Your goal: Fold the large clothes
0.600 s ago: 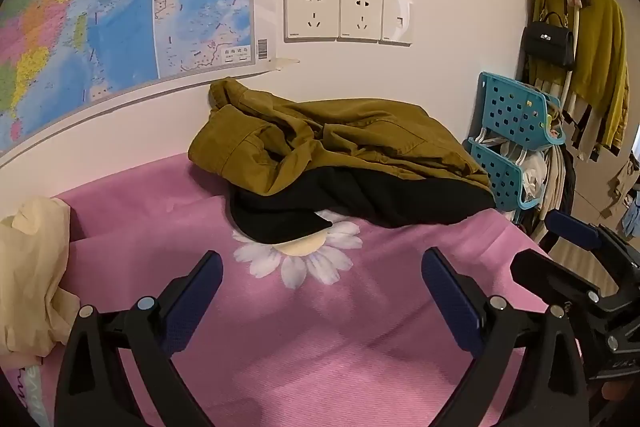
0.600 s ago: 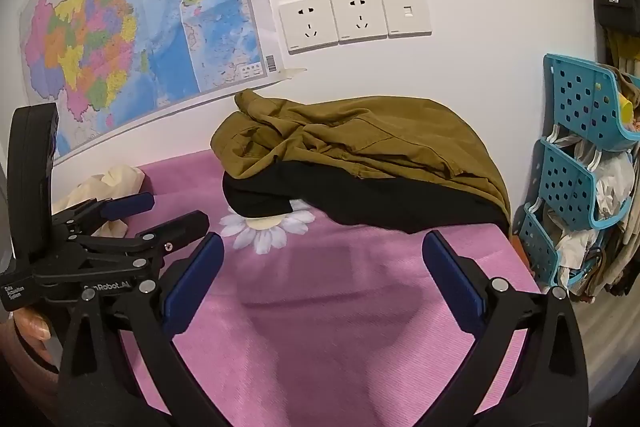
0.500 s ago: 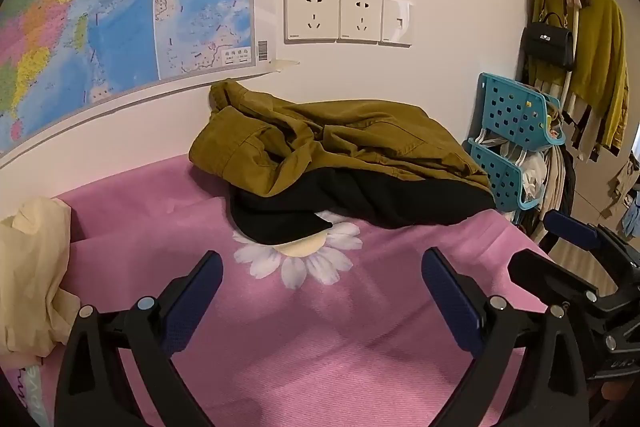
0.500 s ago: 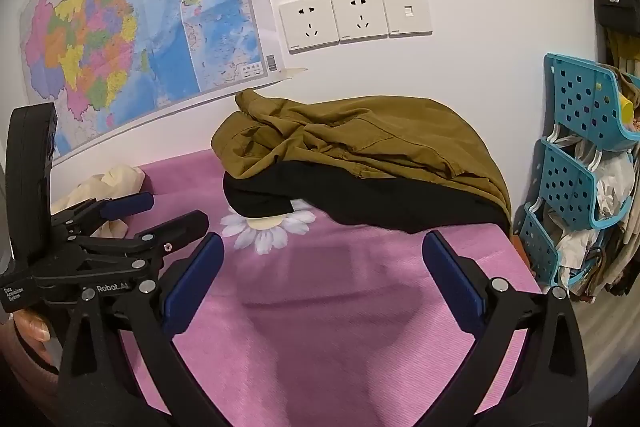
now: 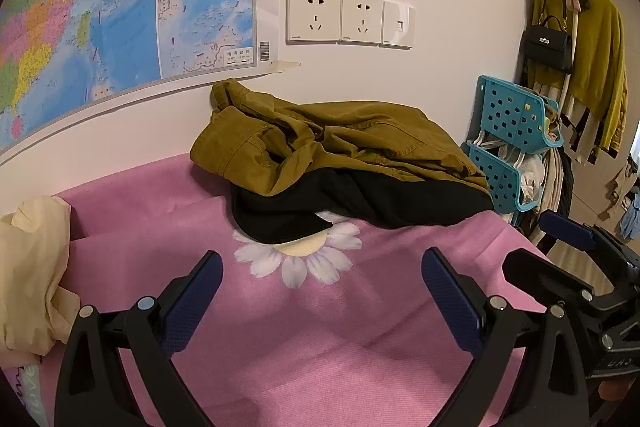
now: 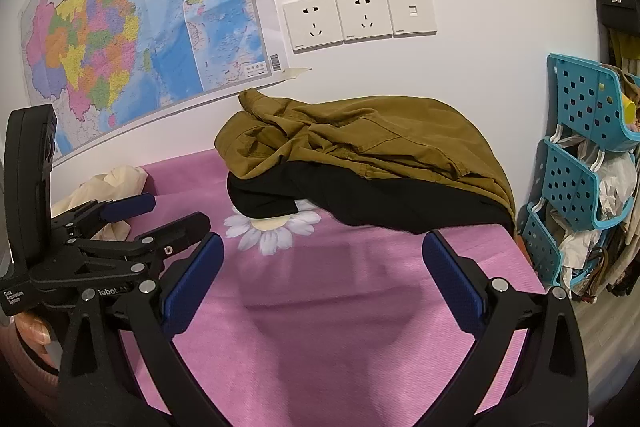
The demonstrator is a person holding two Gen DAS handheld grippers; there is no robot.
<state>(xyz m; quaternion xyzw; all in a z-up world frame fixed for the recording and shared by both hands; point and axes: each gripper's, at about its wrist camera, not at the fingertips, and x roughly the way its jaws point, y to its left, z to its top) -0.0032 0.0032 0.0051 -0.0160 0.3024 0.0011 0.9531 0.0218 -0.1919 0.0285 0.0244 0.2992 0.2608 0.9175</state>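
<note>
A crumpled olive-brown jacket (image 5: pixel 340 143) lies in a heap on top of a black garment (image 5: pixel 360 203) at the back of the pink table cover (image 5: pixel 312 339), against the wall. It also shows in the right wrist view (image 6: pixel 360 143), with the black garment (image 6: pixel 380 203) under it. My left gripper (image 5: pixel 322 283) is open and empty, hovering over the pink cover short of the heap. My right gripper (image 6: pixel 322 267) is open and empty too, beside it. The left gripper (image 6: pixel 156 215) shows in the right wrist view, and the right gripper (image 5: pixel 544 247) in the left wrist view.
A cream garment (image 5: pixel 32 275) lies at the table's left edge. A white daisy print (image 5: pixel 300 255) marks the cover by the black garment. A teal basket rack (image 5: pixel 512 139) stands at the right, beside hanging clothes (image 5: pixel 592 59). A map (image 5: pixel 100 19) and wall sockets (image 5: pixel 348 19) are behind.
</note>
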